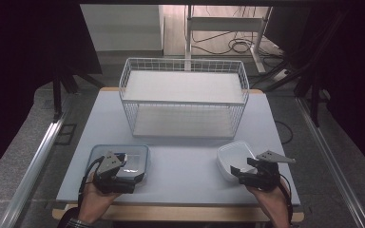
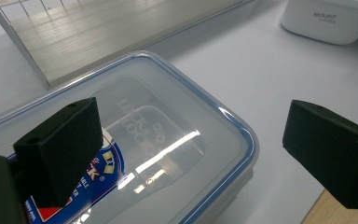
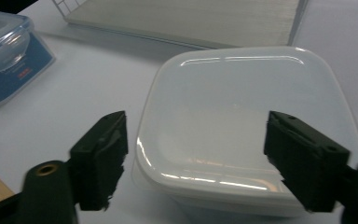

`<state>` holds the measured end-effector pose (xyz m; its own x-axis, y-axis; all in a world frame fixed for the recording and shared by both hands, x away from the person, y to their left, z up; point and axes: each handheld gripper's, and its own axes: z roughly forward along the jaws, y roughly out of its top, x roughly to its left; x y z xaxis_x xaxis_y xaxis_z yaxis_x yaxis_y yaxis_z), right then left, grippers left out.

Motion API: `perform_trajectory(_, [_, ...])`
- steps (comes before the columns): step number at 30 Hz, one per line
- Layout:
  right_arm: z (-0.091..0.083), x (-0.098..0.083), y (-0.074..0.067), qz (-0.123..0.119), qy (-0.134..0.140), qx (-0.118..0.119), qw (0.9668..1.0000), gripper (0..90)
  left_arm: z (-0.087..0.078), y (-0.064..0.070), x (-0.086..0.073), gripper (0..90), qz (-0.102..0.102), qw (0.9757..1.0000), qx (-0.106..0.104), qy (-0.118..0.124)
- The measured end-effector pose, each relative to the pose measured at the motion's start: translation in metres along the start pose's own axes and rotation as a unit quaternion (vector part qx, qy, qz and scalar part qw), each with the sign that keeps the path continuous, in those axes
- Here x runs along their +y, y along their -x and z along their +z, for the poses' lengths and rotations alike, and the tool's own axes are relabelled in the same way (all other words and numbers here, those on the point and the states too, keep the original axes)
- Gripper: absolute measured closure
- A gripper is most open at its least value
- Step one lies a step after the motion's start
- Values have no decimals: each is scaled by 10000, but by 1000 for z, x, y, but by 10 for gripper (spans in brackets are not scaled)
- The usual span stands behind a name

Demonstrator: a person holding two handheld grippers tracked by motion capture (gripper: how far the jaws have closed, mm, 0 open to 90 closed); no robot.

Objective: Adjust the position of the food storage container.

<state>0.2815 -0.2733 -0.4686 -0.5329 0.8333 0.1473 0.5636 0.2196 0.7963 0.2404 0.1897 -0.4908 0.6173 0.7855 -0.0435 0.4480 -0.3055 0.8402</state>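
Observation:
A clear lidded box with a blue rim [image 1: 140, 153] sits at the table's front left. My left gripper [image 1: 128, 166] hovers over it, open. In the left gripper view the box lid [image 2: 168, 140] lies below the left gripper [image 2: 191, 156], one pad above the blue label and the other past the box's edge. A white square lidded container [image 1: 233, 154] rests at the front right. My right gripper [image 1: 244, 166] is at its near edge, open. In the right gripper view the right gripper [image 3: 205, 158] spans the white container's [image 3: 242, 121] near side, without touching it.
A white wire basket [image 1: 183, 97] with a pale board floor stands at the back middle of the pale table [image 1: 185, 166]. The table's wooden front edge [image 1: 180, 213] runs just in front of both hands. Dark curtains and metal rails flank the table.

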Motion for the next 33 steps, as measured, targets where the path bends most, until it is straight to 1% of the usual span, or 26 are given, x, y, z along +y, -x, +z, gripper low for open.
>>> perform_trajectory(1, [0,1,-1,-25,-5,30,10000,265,-1,0,0,46,7,10000,15,30])
perform_trajectory(2, [0,1,-1,-25,-5,30,10000,265,-1,0,0,47,7,10000,15,30])
perform_trajectory(3, [0,3,-3,-103,-25,50,9999,339,-1,0,0,49,-3,10000,8,49])
perform_trajectory(6, [2,6,-3,-134,-52,134,9998,439,-1,0,0,51,-2,10000,19,53])
perform_trajectory(7, [2,8,-3,-193,-90,180,9996,491,-1,-1,0,53,-4,10000,29,49])
perform_trajectory(9, [5,11,-4,-256,-137,259,9992,563,-1,-1,-1,55,-3,10000,45,46])
perform_trajectory(12, [8,15,-7,-352,-178,301,9988,658,-1,-1,-1,57,0,10000,50,61])
perform_trajectory(13, [10,17,-9,-425,-192,325,9984,696,-1,0,-1,56,1,10000,54,63])
perform_trajectory(14, [10,17,-9,-425,-192,325,9984,696,-1,0,-1,57,1,10000,54,63])
perform_trajectory(15, [13,22,-13,-539,-219,367,9976,759,-1,0,-1,57,11,10000,64,59])
perform_trajectory(17, [19,26,-16,-644,-245,441,9966,816,0,0,-1,58,16,9999,78,68])
perform_trajectory(18, [19,26,-16,-644,-245,441,9966,816,0,0,-1,58,16,9999,78,68])
perform_trajectory(19, [26,30,-20,-733,-297,501,9956,860,-1,0,0,58,20,9999,88,79])
perform_trajectory(21, [30,32,-22,-763,-326,534,9951,873,-1,0,0,59,17,9999,86,84])
perform_trajectory(22, [40,36,-25,-813,-379,570,9943,890,-1,0,0,59,12,9999,88,88])
perform_trajectory(24, [47,39,-27,-789,-429,611,9941,891,-1,0,0,60,9,9999,91,87])
perform_trajectory(25, [47,39,-27,-789,-429,611,9941,891,-1,0,0,60,9,9999,91,87])
perform_trajectory(26, [56,41,-32,-857,-514,646,9929,891,-1,0,-1,60,-5,9999,92,87])
perform_trajectory(27, [58,41,-32,-857,-547,654,9927,891,-1,0,-1,61,-6,9999,90,87])
perform_trajectory(28, [58,41,-32,-857,-547,654,9927,891,-1,0,-1,61,-6,9999,90,87])
perform_trajectory(29, [65,40,-34,-874,-664,644,9919,891,-1,0,-1,62,-3,9999,92,81])
perform_trajectory(30, [65,40,-34,-874,-664,644,9919,891,-1,0,-1,62,1,9999,92,76])
perform_trajectory(32, [71,38,-33,-907,-770,562,9913,891,-1,0,-1,63,8,9999,95,70])
perform_trajectory(33, [72,37,-31,-883,-792,552,9914,892,-1,0,-1,64,9,9999,97,73])
